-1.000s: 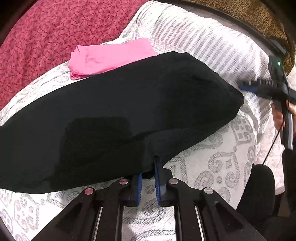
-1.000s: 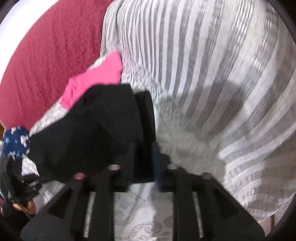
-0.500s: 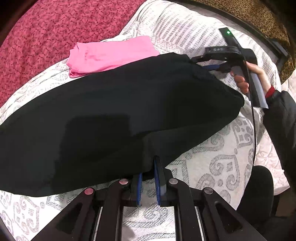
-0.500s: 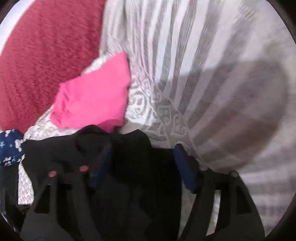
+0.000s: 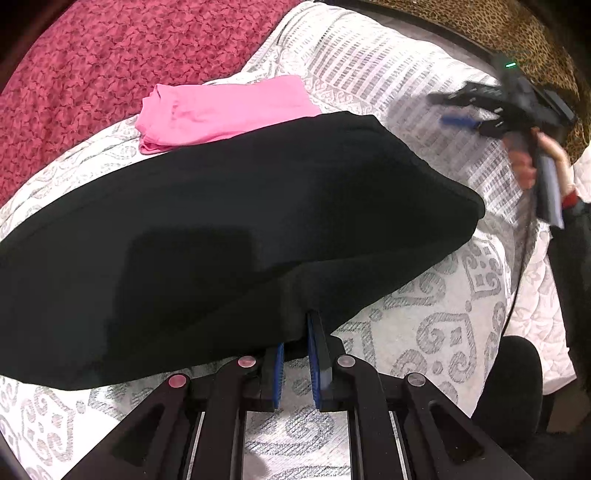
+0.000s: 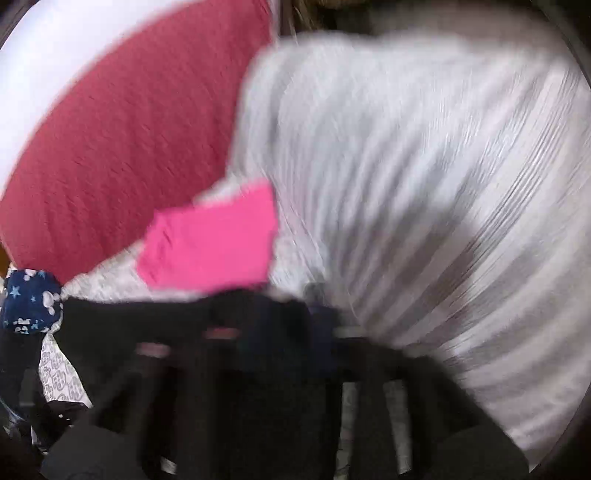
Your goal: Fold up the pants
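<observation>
The black pants (image 5: 236, 229) lie flat across the bed (image 5: 436, 325), on its white patterned quilt. The left gripper (image 5: 295, 354) fingers pinch the near hem. The right gripper (image 5: 465, 110), its jaws having just opened, hangs empty over the striped far edge, beside folded pink pants (image 5: 221, 110).

Pants (image 5: 236, 221): matt black cloth, smooth, soft knit look. Pink garment (image 5: 221, 110): thin smooth cloth, matt. Bed cover (image 5: 443, 314): white quilted cloth, grey woven pattern, slightly textured. Red blanket (image 5: 110, 55): rough, nubby knit. Left hand-held gripper (image 5: 295, 365): matt black plastic, ribbed blue pads, shiny metal screw heads. Leopard-print fabric (image 5: 517, 29): fuzzy.
</observation>
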`<state>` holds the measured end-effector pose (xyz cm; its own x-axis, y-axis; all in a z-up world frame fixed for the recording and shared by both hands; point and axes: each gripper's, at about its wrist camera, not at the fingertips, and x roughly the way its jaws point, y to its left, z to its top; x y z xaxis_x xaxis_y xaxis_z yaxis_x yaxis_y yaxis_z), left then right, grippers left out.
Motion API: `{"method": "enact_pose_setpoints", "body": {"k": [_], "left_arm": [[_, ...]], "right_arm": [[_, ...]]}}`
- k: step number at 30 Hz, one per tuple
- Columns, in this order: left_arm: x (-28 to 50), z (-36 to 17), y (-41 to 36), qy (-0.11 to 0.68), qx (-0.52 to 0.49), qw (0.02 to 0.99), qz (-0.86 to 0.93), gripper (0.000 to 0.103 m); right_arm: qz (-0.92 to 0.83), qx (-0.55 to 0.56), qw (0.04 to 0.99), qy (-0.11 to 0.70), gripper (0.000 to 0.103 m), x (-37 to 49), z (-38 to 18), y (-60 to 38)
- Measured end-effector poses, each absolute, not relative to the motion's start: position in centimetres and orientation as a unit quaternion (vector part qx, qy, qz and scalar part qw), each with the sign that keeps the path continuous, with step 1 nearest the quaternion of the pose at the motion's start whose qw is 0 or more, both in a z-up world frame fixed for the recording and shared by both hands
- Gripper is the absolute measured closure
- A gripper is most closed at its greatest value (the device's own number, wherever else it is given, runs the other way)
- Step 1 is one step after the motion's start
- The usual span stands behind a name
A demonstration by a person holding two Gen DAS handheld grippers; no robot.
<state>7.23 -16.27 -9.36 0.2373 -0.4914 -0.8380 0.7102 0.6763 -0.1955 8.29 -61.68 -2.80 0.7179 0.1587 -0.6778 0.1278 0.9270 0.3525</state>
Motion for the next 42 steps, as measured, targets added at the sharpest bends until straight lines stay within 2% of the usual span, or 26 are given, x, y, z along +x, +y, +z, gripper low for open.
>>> {"method": "enact_pose_setpoints", "body": {"k": [5,10,11,12,13,14,15,21,31,36,40,42], "left_arm": [[7.2,-9.2,-16.3,0.484,0.118,0.776,-0.386,0.093],[7.5,-9.4,-16.4,0.487,0.117,0.773,-0.389,0.093],[7.6,-9.5,-16.5,0.488,0.117,0.773,-0.389,0.093],[7.6,-9.5,-16.5,0.489,0.116,0.772,-0.389,0.093],[7.6,-9.5,-16.5,0.489,0.116,0.772,-0.388,0.093],[7.7,-9.6,-16.5,0.489,0.116,0.773,-0.389,0.093],[7.7,-9.6,-16.5,0.488,0.116,0.773,-0.389,0.093],[7.6,-9.5,-16.3,0.486,0.113,0.774,-0.39,0.093],[7.4,-9.3,-16.0,0.485,0.111,0.775,-0.389,0.093],[7.3,-9.1,-16.0,0.484,0.111,0.777,-0.388,0.093],[7.3,-9.1,-16.1,0.484,0.112,0.778,-0.385,0.093],[7.2,-9.0,-16.1,0.484,0.11,0.778,-0.385,0.093]], "right_arm": [[0.052,0.241,0.854,0.459,0.033,13.4,-8.8,-61.7],[0.076,0.256,0.831,0.489,0.033,15.8,-10.3,-61.4],[0.082,0.252,0.83,0.491,0.038,15.9,-10.2,-61.4],[0.086,0.25,0.829,0.492,0.056,15.8,-10.0,-61.5],[0.082,0.246,0.83,0.494,0.064,15.6,-9.8,-61.6],[0.075,0.242,0.832,0.493,0.09,15.3,-9.4,-61.7],[0.067,0.239,0.841,0.48,0.097,14.7,-8.6,-61.7],[0.1,0.26,0.883,0.379,0.099,9.3,-2.5,-61.3],[0.161,0.231,0.916,0.288,0.099,2.1,3.6,-56.5],[0.079,0.236,0.942,0.227,0.103,0.2,6.2,-57.5],[-0.076,0.205,0.939,0.265,0.103,4.1,4.2,-61.9],[-0.021,0.183,0.916,0.355,0.101,7.6,0.7,-62.5]]}}
